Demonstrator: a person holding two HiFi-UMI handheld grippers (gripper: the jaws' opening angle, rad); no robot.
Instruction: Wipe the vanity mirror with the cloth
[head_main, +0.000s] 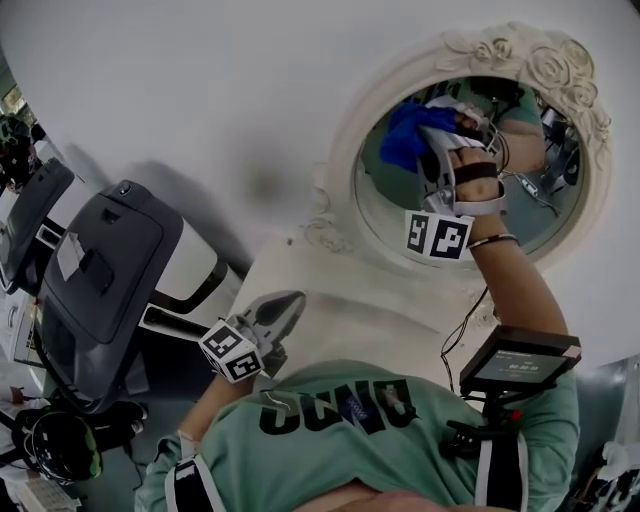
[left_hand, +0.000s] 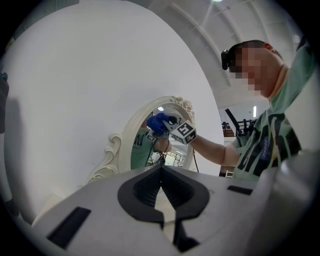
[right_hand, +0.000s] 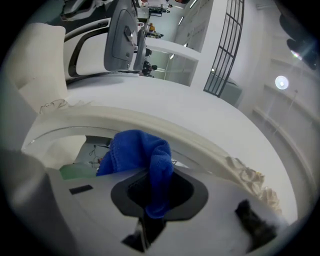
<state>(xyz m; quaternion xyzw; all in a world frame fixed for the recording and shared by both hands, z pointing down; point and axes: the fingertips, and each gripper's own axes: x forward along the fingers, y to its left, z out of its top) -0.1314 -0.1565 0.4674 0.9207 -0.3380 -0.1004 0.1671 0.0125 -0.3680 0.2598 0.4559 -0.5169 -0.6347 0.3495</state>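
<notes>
An oval vanity mirror (head_main: 530, 215) in an ornate white frame (head_main: 345, 150) hangs on the white wall at upper right. My right gripper (head_main: 432, 128) is shut on a blue cloth (head_main: 405, 135) and holds it against the upper left of the glass. In the right gripper view the cloth (right_hand: 142, 157) bunches out between the jaws of my right gripper (right_hand: 155, 187), just under the frame's rim (right_hand: 150, 125). My left gripper (head_main: 288, 306) hangs low over the vanity top, shut and holding nothing. The left gripper view shows the left gripper (left_hand: 161, 171), with the mirror (left_hand: 145, 150) and cloth (left_hand: 157, 122) beyond it.
A white vanity top (head_main: 340, 300) lies under the mirror. A dark grey and white exercise machine (head_main: 100, 280) stands at the left. A small screen on a mount (head_main: 518, 362) sits by the person's chest. A dark helmet-like object (head_main: 60, 445) lies at bottom left.
</notes>
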